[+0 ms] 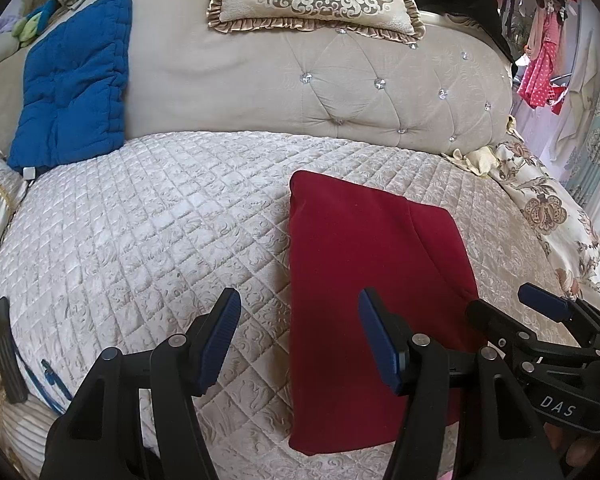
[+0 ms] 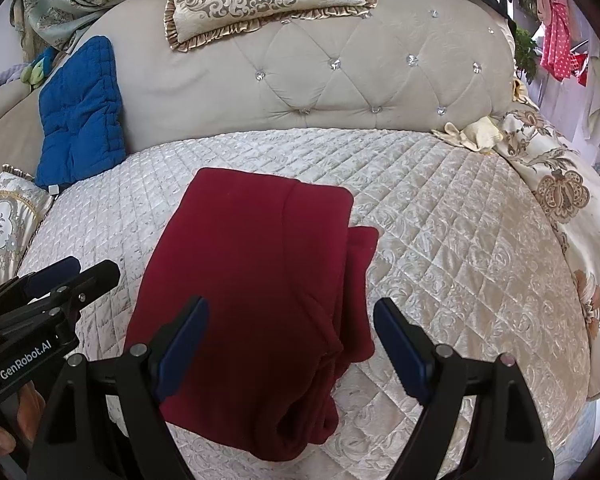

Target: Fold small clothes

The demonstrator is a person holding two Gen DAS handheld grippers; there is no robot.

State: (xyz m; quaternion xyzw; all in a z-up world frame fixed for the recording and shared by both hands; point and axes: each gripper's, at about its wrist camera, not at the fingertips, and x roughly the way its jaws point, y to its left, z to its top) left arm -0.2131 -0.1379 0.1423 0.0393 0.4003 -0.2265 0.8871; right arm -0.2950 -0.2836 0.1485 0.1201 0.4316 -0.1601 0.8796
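Left gripper point(image 1: 300, 340) hangs with jaws apart, nothing between the pads, over bare quilted cover point(image 1: 140, 240). Just to its right lies the dark red garment point(image 1: 364, 280), already folded into a rough rectangle on the cover, long axis running from the near edge away toward the tufted headboard point(image 1: 340, 92). Right gripper point(image 2: 290, 344) has its jaws spread wide and empty, hovering directly above the garment's near end, bunched layers point(image 2: 340, 344) showing along the right edge. Judgement: right hand is nearer and sits square over the cloth; left would have to shift rightward to reach the left edge.
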